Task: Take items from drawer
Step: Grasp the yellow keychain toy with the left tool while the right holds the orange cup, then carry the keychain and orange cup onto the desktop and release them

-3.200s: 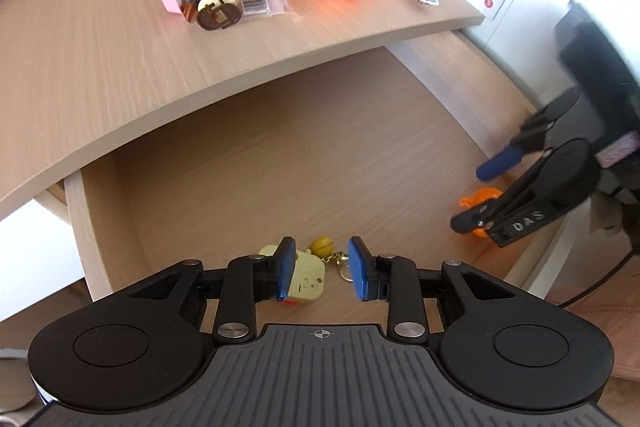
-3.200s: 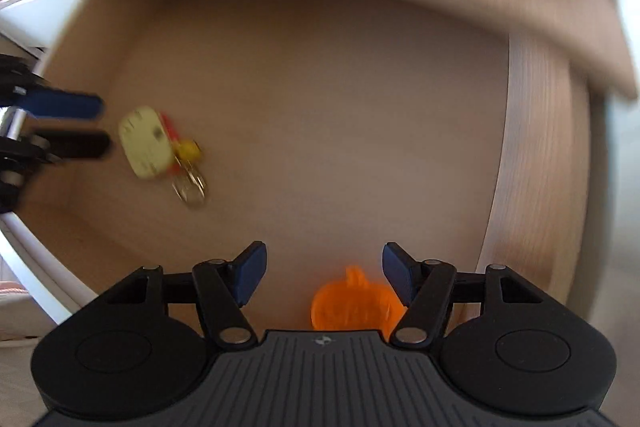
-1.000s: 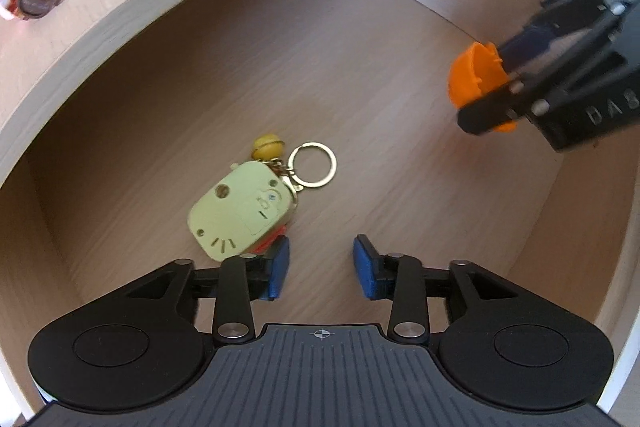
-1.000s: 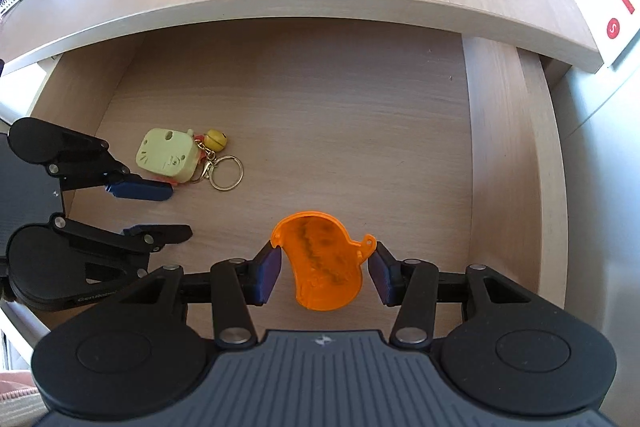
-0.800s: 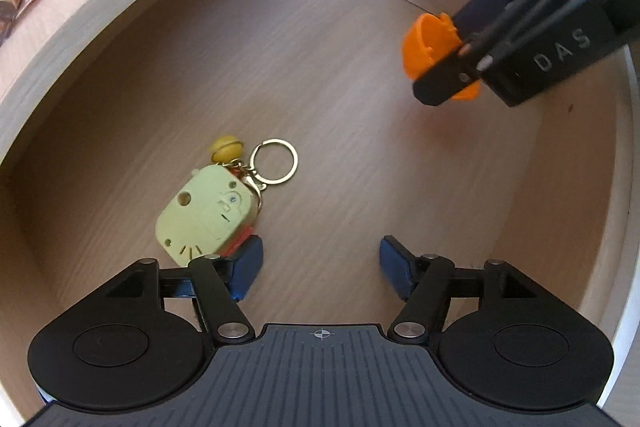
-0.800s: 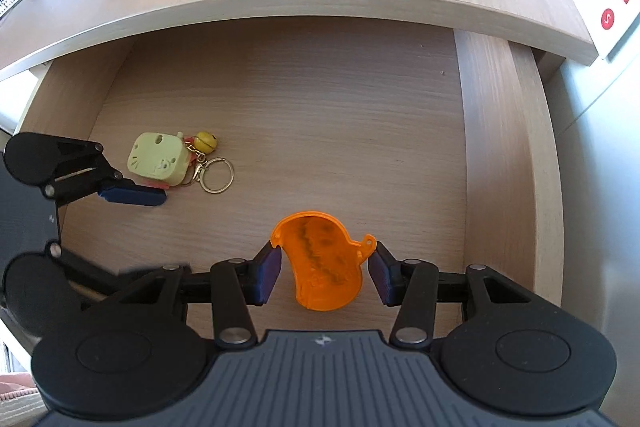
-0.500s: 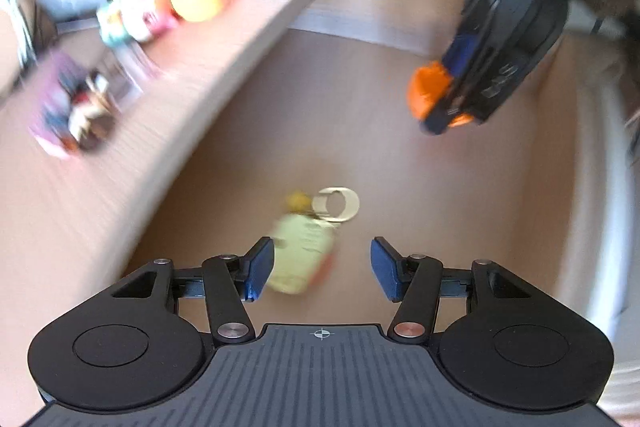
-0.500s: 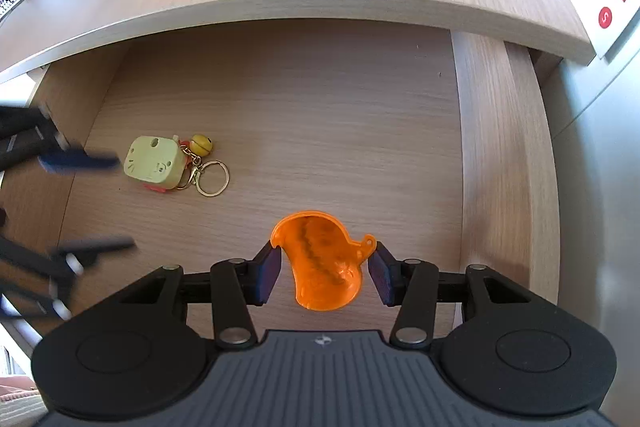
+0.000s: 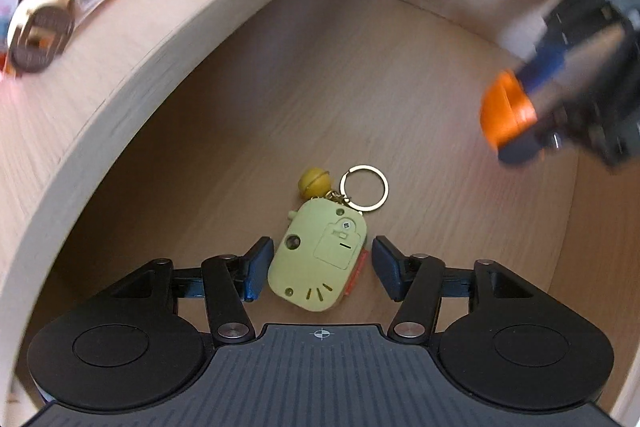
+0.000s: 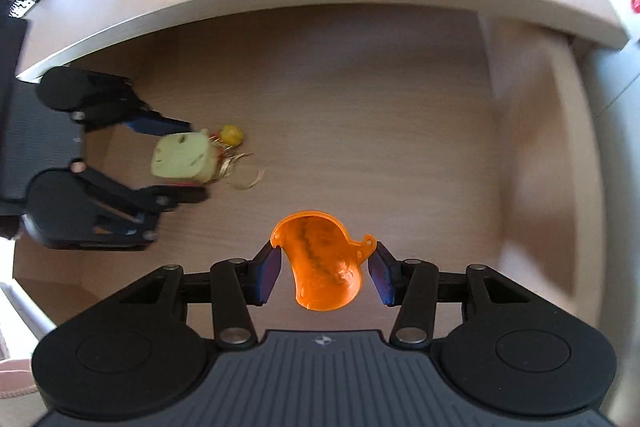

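- My left gripper [image 9: 319, 269], jaws just narrowing but not touching, straddles the yellow keychain [image 9: 320, 254]; closing off-centre could flip it.
- My right gripper [image 10: 323, 271] clamps the orange pumpkin [image 10: 322, 262]; it might slip.

desk toys [image 9: 40, 23] blurred, right gripper [image 9: 532, 115] smeared

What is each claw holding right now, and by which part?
Right claw grips the orange pumpkin piece by its side edges. Left claw straddles the yellow keychain, not yet gripping.
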`<state>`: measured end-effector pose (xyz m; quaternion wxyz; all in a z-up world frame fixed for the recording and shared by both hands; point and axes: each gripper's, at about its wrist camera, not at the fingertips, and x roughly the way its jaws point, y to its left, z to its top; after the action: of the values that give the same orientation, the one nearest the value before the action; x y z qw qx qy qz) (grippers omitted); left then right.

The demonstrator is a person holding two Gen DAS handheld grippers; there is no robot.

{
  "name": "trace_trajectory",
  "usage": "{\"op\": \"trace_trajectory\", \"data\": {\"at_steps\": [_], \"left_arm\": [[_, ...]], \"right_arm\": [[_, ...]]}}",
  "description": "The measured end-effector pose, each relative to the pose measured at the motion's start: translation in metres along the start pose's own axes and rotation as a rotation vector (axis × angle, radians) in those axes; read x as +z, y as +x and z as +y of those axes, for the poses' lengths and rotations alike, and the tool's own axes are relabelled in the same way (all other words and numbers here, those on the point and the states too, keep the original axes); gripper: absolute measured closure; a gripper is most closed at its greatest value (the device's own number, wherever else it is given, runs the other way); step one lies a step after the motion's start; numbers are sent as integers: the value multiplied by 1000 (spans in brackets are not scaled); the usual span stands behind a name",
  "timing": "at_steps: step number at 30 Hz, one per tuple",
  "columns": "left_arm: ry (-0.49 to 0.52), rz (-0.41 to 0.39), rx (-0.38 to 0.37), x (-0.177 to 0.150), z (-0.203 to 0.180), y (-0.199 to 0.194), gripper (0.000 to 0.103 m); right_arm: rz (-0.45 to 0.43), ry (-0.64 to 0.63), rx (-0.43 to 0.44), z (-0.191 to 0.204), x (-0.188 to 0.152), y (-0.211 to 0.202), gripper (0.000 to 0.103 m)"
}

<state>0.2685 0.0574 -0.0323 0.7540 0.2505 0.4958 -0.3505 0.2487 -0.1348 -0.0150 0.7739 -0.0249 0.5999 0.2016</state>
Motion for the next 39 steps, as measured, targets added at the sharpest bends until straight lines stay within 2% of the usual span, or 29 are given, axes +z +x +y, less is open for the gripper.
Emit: {"op": "trace_trajectory", "data": {"at_steps": [3, 7, 10, 15, 19, 22, 24, 27, 28, 31, 34, 39], "left_arm": [[-42, 30, -22, 2, 3, -1, 48], [-106, 69, 28, 4, -1, 0, 48], [-158, 63, 26, 3, 1, -5, 49], [-206, -110, 23, -7, -3, -66, 50], [-294, -337, 46, -4, 7, -144, 52], [-308, -469, 146, 21, 21, -190, 52], [-305, -506, 195, 47, 32, -205, 52], [-344, -523, 233, 53, 47, -198, 52], [-374, -526, 226, 52, 55, -184, 52], [-441, -540, 181, 54, 62, -188, 52], [-440, -539, 165, 65, 59, -182, 53], [-416, -512, 141, 93, 48, -141, 53]], "right_arm": [[7, -23, -3, 11, -5, 1, 55], [19, -55, -15, 25, -11, 0, 55], [10, -101, -48, 36, -14, -9, 55], [-87, -115, -79, 39, -12, -52, 55], [-182, -100, -96, 35, -5, -90, 55], [-260, -102, -99, 35, 7, -116, 55], [-299, -113, -102, 40, 12, -128, 55], [-328, -133, -106, 38, 19, -144, 55], [-331, -134, -109, 38, 20, -146, 55], [-335, -139, -121, 38, 19, -147, 55], [-344, -131, -115, 34, 20, -148, 55], [-347, -115, -113, 28, 20, -141, 55]]}}
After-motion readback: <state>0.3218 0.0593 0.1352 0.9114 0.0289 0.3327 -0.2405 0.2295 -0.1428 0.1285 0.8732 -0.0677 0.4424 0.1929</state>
